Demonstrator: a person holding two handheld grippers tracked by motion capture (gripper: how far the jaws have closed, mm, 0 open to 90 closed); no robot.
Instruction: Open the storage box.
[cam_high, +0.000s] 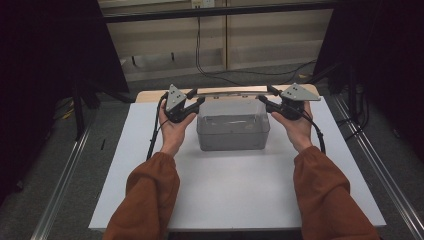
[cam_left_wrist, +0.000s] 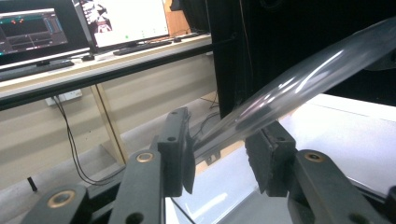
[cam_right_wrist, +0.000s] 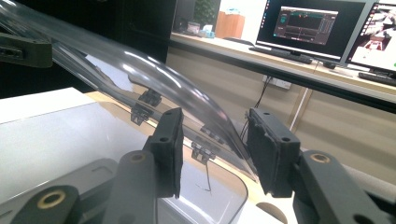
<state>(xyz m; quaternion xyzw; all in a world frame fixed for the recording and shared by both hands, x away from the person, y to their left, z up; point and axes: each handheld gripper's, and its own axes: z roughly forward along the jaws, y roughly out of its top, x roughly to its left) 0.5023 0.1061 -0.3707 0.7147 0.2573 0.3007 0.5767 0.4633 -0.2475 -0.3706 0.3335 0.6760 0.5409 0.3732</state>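
Note:
A clear plastic box (cam_high: 233, 131) stands on the white table (cam_high: 235, 190), a little back of its middle. A clear lid (cam_high: 232, 91) hangs level over the box's far edge, and each end is held by a gripper. My left gripper (cam_high: 198, 98) is shut on the left end; in the left gripper view (cam_left_wrist: 219, 140) the lid (cam_left_wrist: 317, 65) runs up to the right from between the pads. My right gripper (cam_high: 265, 98) is shut on the right end; in its own view (cam_right_wrist: 212, 140) the curved lid (cam_left_wrist: 121, 65) passes between the jaws, with small clips (cam_right_wrist: 140, 112) on its rim.
Beyond the table a desk carries monitors (cam_right_wrist: 303, 28) and a keyboard (cam_left_wrist: 140, 46). Black curtains (cam_high: 45, 45) hang at both sides. Cables (cam_high: 215, 70) lie on the floor behind. Metal rails (cam_high: 60, 185) run along the table's left and right.

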